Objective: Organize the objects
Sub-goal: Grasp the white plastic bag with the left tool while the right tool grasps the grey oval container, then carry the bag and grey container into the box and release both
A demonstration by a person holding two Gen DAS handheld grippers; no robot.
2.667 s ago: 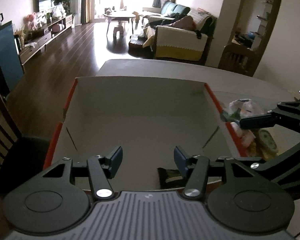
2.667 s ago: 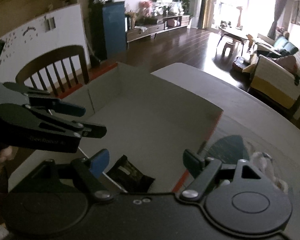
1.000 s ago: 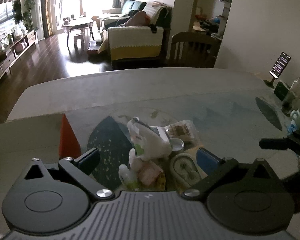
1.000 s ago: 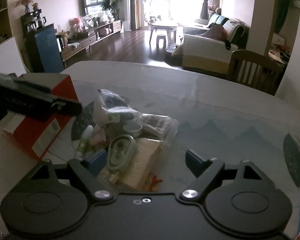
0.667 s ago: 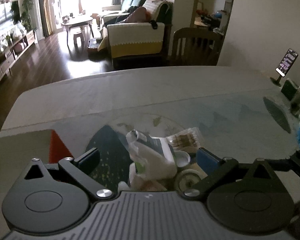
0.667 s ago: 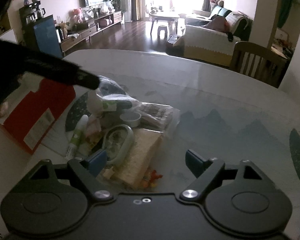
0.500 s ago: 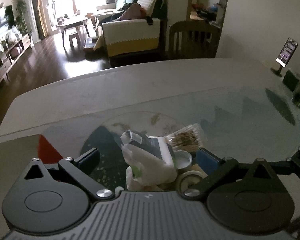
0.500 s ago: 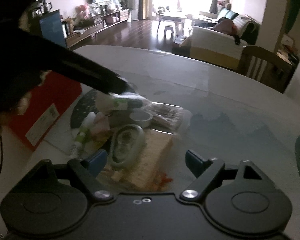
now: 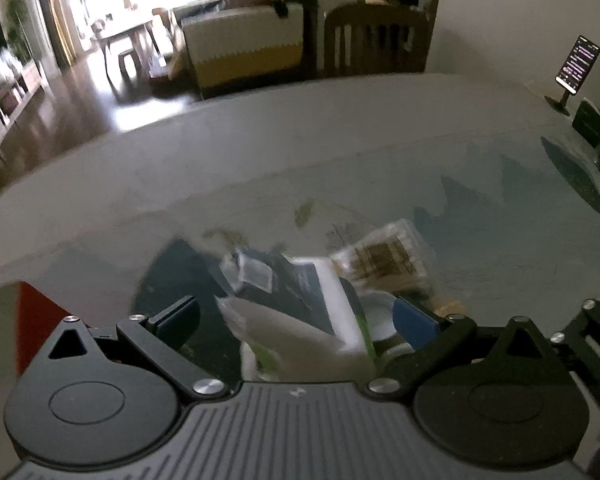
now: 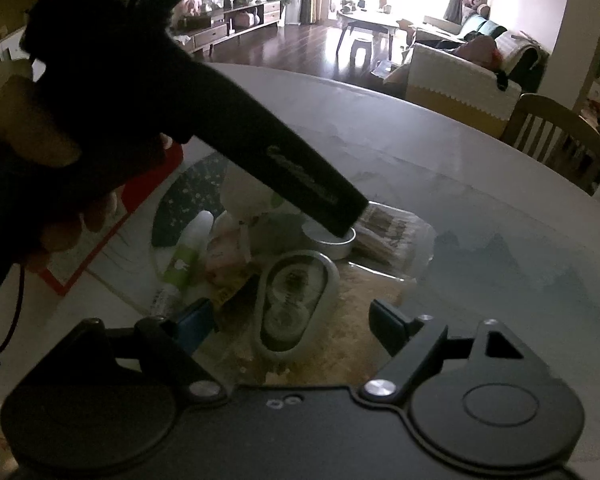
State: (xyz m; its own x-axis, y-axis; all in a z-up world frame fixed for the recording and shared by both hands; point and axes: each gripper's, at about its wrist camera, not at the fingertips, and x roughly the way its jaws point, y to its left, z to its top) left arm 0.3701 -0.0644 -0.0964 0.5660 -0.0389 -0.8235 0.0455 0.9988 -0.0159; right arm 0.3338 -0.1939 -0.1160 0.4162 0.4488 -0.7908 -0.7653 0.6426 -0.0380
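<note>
Note the left claw [image 9: 296,314]: spread wide, clamped on nothing, low over a heap of small things on the table [image 9: 340,140], with a white packet [image 9: 300,344] standing between its fingers. Note the right claw [image 10: 290,318] too: likewise apart and empty, poised just above a grey oval case [image 10: 296,300].

From the right camera, see one left finger reaching down to the rim of a small white dish [image 10: 336,246], touching or nearly so; cannot tell which. Beside the dish, find a clear bag of brown sticks [image 9: 388,260]. On the other side of the heap, find a green-and-white tube [image 10: 188,252]. All crowded and overlapping. Left of the heap, find the red box [image 9: 36,320], probably meant to take these things.

Expect trouble mainly from the crowding:
- Beware of catching the dish or the bag along with the packet when closing, and dragging them off the heap.
- Beware of pinching the packet near one edge. Looks soft and slack, so likely to fold and slip free.
- Keep the two claws from knocking together while working this close.
- Lift slowly, or risk rolling the tube away across the table.
- Allow for the blur in the left view: hard to judge depth there.
</note>
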